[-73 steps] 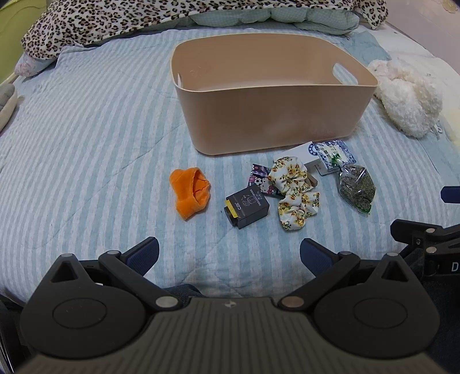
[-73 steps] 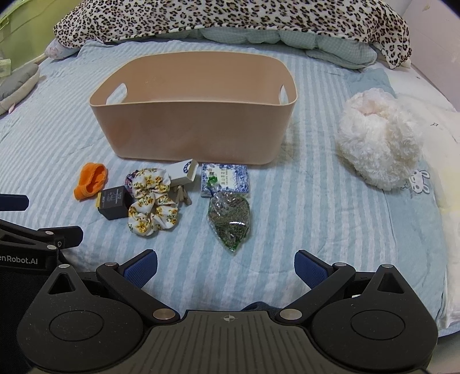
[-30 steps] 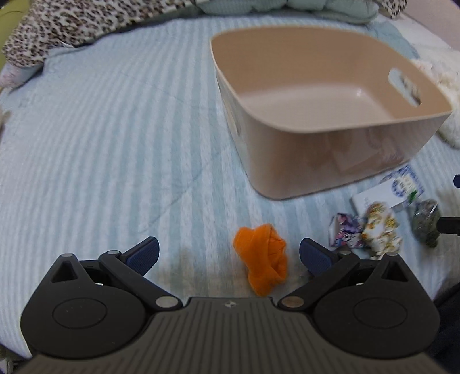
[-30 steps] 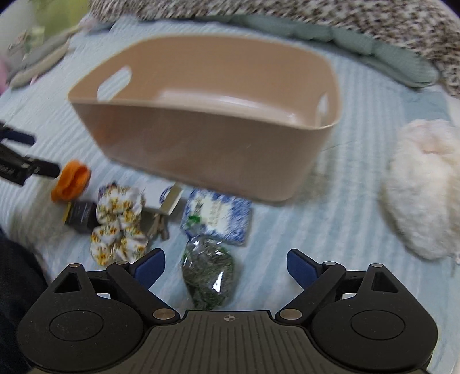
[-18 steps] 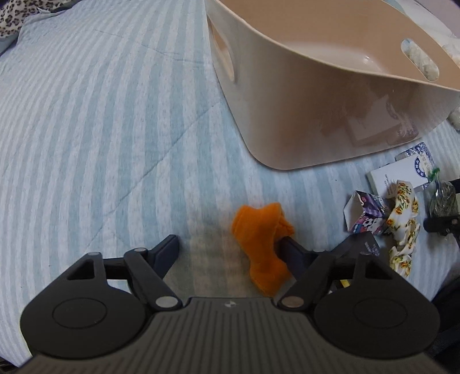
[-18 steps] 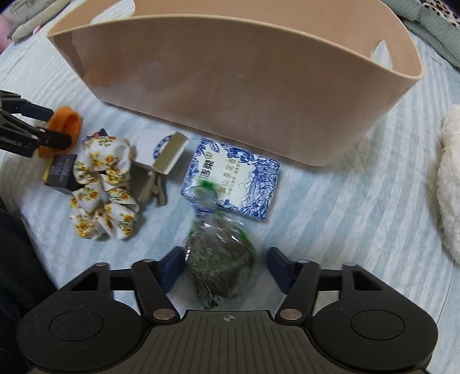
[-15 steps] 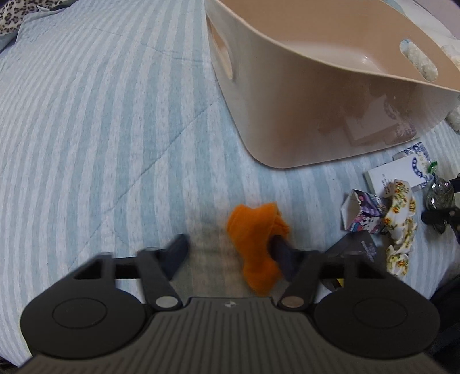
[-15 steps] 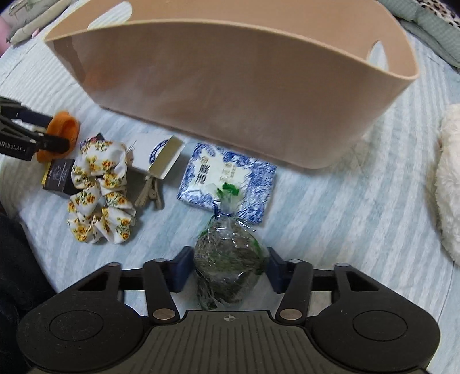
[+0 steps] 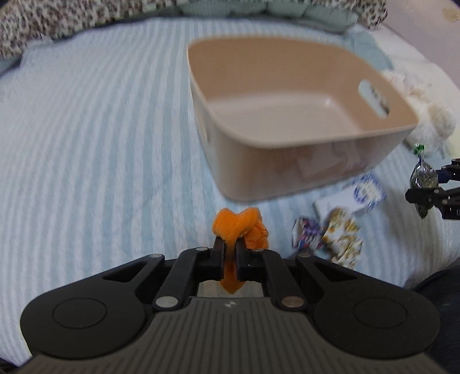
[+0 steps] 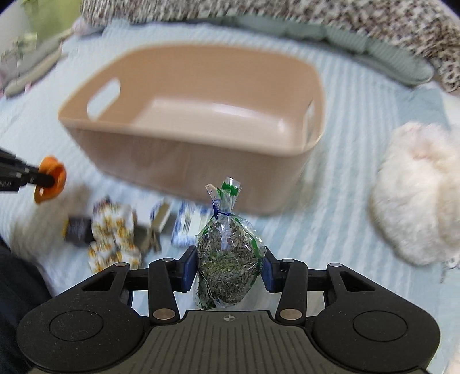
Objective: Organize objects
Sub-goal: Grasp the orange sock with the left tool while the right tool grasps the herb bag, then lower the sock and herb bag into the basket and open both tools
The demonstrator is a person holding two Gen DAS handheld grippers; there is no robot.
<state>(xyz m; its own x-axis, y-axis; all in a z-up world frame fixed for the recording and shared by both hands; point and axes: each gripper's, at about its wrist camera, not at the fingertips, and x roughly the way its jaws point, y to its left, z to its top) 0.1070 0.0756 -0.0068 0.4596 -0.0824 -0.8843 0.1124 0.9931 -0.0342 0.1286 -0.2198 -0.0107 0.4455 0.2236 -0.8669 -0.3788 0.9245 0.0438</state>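
Observation:
My left gripper (image 9: 229, 250) is shut on an orange cloth (image 9: 240, 225) and holds it above the bed, short of the empty beige bin (image 9: 287, 161). My right gripper (image 10: 228, 266) is shut on a clear bag of dried herbs (image 10: 228, 253), lifted in front of the bin (image 10: 184, 155). The orange cloth (image 10: 50, 177) and the herb bag (image 9: 424, 179) each show in the other wrist view. A floral scrunchie (image 9: 342, 238), a patterned small box (image 9: 306, 234), a white and blue box (image 9: 359, 195), a black box (image 10: 77, 230) and a blue packet (image 10: 187, 227) lie on the bed.
The bin stands on a blue striped bedspread (image 9: 86, 143). A white fluffy toy (image 10: 417, 195) lies right of the bin. A leopard-print blanket (image 10: 287, 17) and a green quilt (image 10: 373, 49) lie behind it.
Both grippers closed on their items and lifted them off the bed: the left on the orange cloth, the right on the herb bag. The views now look down into the bin.

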